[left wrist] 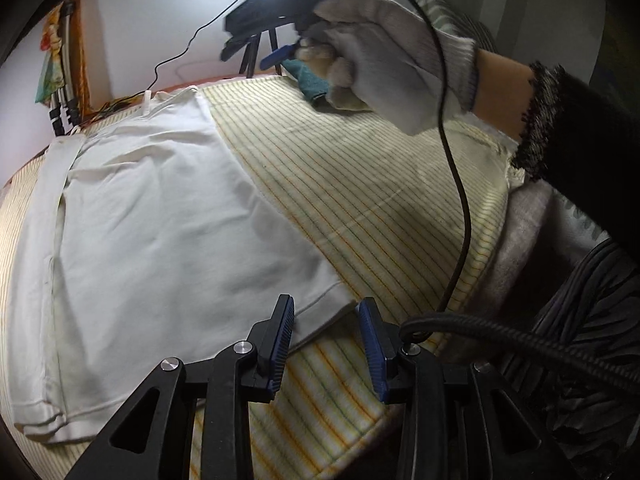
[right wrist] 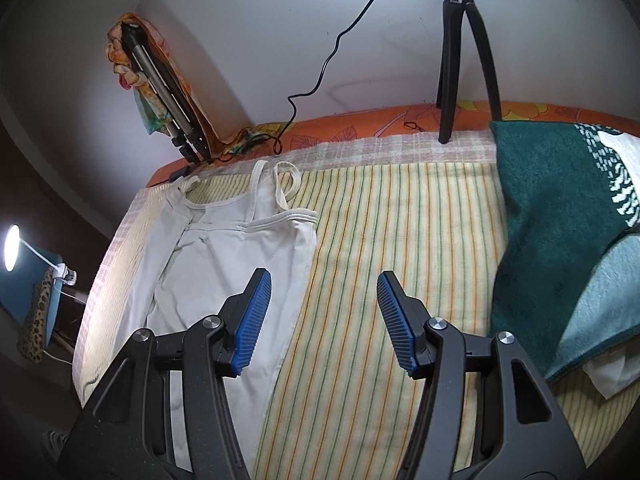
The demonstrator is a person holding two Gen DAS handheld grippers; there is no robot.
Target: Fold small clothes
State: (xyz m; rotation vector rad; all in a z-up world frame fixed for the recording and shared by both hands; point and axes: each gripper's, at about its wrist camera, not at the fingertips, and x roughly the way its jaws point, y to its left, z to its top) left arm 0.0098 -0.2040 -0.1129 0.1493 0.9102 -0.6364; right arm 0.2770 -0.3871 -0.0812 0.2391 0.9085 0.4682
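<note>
A white sleeveless top [left wrist: 160, 220] lies flat on a yellow striped blanket [left wrist: 360, 184], one side folded over lengthwise. My left gripper [left wrist: 326, 312] is open, its jaws either side of the top's near hem corner. The right gripper [left wrist: 264, 56] shows far off in this view, held in a white-gloved hand [left wrist: 380, 56] above the bed. In the right wrist view the top [right wrist: 240, 256] lies at left with its straps toward the wall. My right gripper [right wrist: 324, 300] is open and empty, above the top's right edge and the blanket [right wrist: 400, 220].
A dark green towel [right wrist: 560, 208] with a light blue one [right wrist: 608, 312] lies at the bed's right. A black tripod [right wrist: 464, 60] stands at the far edge by the wall. A cable [right wrist: 320, 76] hangs down the wall. A lamp [right wrist: 12, 248] glows at left.
</note>
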